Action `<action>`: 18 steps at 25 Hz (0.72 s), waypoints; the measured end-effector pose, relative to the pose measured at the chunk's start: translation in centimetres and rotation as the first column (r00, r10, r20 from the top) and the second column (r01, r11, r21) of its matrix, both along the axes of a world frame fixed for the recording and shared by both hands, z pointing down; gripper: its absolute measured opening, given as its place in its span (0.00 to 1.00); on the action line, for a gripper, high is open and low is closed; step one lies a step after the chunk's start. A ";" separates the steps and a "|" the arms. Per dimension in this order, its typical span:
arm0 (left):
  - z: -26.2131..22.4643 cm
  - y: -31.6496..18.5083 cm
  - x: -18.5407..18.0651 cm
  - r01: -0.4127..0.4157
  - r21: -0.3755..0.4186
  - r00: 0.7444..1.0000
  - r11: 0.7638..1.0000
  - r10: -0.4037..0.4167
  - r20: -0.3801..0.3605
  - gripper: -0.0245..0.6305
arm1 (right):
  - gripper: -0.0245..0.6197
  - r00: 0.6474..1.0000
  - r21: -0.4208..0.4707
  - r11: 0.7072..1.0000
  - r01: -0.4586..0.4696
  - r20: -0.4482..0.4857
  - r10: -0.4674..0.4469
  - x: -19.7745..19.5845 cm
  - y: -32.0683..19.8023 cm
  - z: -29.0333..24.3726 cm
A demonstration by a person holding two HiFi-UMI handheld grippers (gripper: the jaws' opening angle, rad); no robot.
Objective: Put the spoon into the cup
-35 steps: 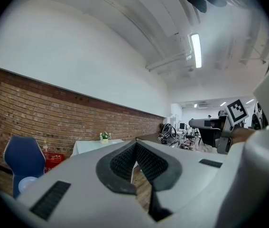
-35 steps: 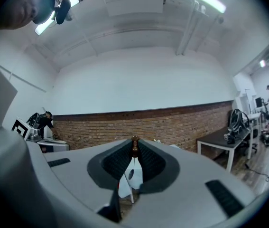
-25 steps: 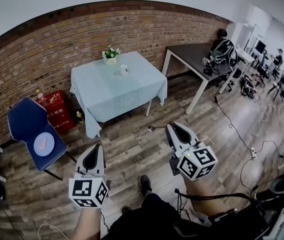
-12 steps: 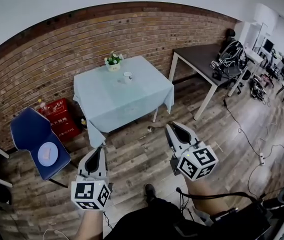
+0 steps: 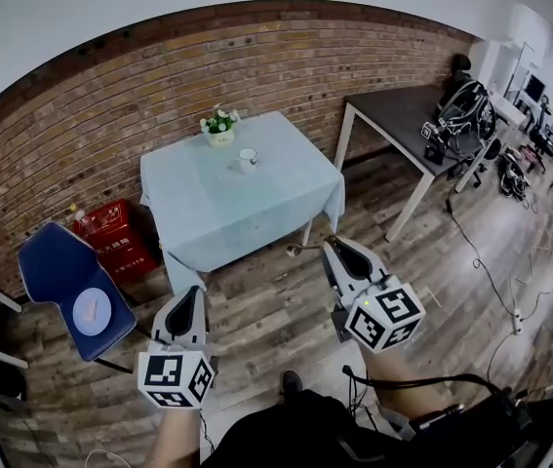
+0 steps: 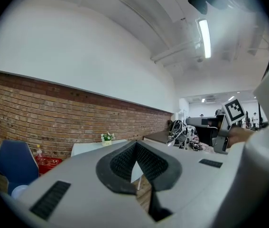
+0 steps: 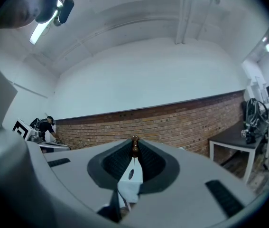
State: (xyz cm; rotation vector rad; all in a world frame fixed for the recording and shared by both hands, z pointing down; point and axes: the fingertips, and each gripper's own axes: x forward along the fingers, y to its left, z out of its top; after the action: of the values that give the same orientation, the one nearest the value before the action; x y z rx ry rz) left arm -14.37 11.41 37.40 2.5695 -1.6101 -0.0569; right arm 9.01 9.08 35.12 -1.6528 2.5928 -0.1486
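A white cup (image 5: pixel 248 159) stands on the far side of a table with a light blue cloth (image 5: pixel 256 208), beside a small pot of flowers (image 5: pixel 219 123). My right gripper (image 5: pixel 332 247) hangs level above the wood floor, short of the table's near right corner. It is shut on a thin spoon (image 5: pixel 300 250) that sticks out to the left. In the right gripper view the spoon's brown handle end (image 7: pixel 134 146) sits pinched between the pads, with its bowl hanging below. My left gripper (image 5: pixel 191 292) is shut and holds nothing, out from the table's near left corner.
A blue chair (image 5: pixel 57 261) holding a white plate (image 5: pixel 92 311) stands at the left, with a red box (image 5: pixel 110 230) against the brick wall. A dark table (image 5: pixel 403 110) with gear on it is at the right. Cables trail over the floor (image 5: pixel 491 271).
Both grippers have travelled across the floor toward the cloth-covered table, which now sits a little closer and further right in the head view. The spoon stays gripped.
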 end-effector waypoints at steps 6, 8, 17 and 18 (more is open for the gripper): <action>-0.5 -3.5 3.5 -0.009 0.006 1.000 1.000 0.009 0.024 0.05 | 0.12 0.999 -0.003 0.999 0.032 -0.008 -0.032 2.5 -3.0 -0.1; -0.8 -4.7 4.8 -0.014 0.013 0.999 1.000 0.014 0.033 0.05 | 0.12 1.000 0.000 1.000 0.031 -0.006 -0.031 3.6 -3.8 0.0; -0.2 -8.1 7.7 -0.004 -0.004 0.999 1.000 0.004 0.040 0.05 | 0.12 0.999 0.007 0.999 0.046 0.010 -0.046 7.0 -7.4 0.6; -0.3 -8.3 7.8 -0.004 -0.004 0.999 1.000 0.004 0.042 0.05 | 0.12 0.999 0.004 0.999 0.044 0.014 -0.044 7.1 -7.8 0.6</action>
State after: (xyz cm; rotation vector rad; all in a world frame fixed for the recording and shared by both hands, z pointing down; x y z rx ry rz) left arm -6.57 3.07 37.11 2.5877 -1.6169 0.0007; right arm 16.11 1.30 35.76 -1.5885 2.6181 -0.1575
